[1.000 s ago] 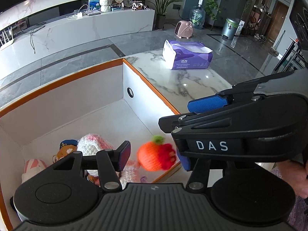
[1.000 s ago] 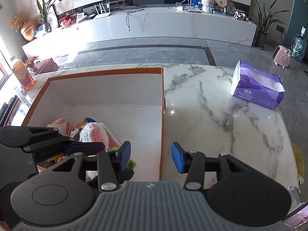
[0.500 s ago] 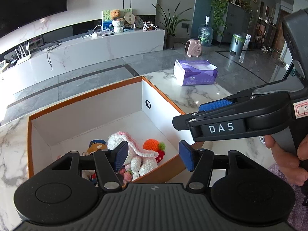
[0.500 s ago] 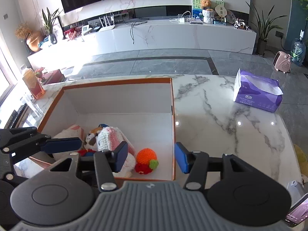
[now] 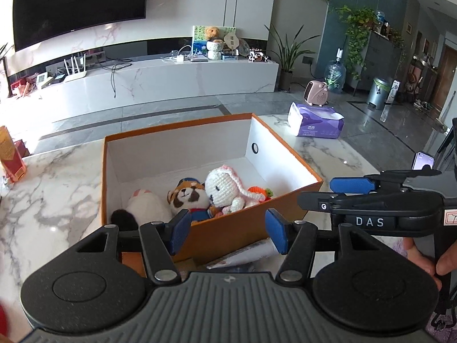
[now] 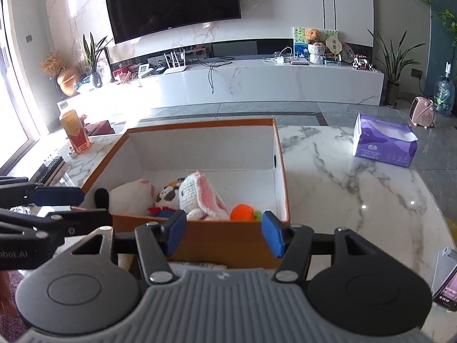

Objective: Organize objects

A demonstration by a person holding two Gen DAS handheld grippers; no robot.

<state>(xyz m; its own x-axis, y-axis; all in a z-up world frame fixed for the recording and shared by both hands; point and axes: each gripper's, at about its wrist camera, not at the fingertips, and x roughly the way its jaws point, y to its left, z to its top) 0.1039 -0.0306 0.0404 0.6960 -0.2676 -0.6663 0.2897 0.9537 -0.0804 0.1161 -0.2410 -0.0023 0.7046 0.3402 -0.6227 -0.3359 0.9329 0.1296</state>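
Both hand-held grippers, left hand-held gripper (image 5: 227,230) and right hand-held gripper (image 6: 224,234), are half open and hold nothing; the right jaws have just been opening. Ahead and below them the orange box (image 6: 228,238) lies on the tabletop (image 6: 357,188). Its toys, rabbit (image 6: 200,197) and orange ball (image 6: 242,212), lie inside, nearer my right hand-held gripper.

- The white letters "DAS" are read on the black body of the right claw (image 5: 351,194), seen from the left wrist view.
- The partial lettering "obot.AI" is read on the black body of the left claw (image 6: 54,204), at the left edge of the right wrist view.
- Small print is seen on the purple tissue pack (image 6: 384,143) on the worktop (image 6: 357,188), too small to be read.
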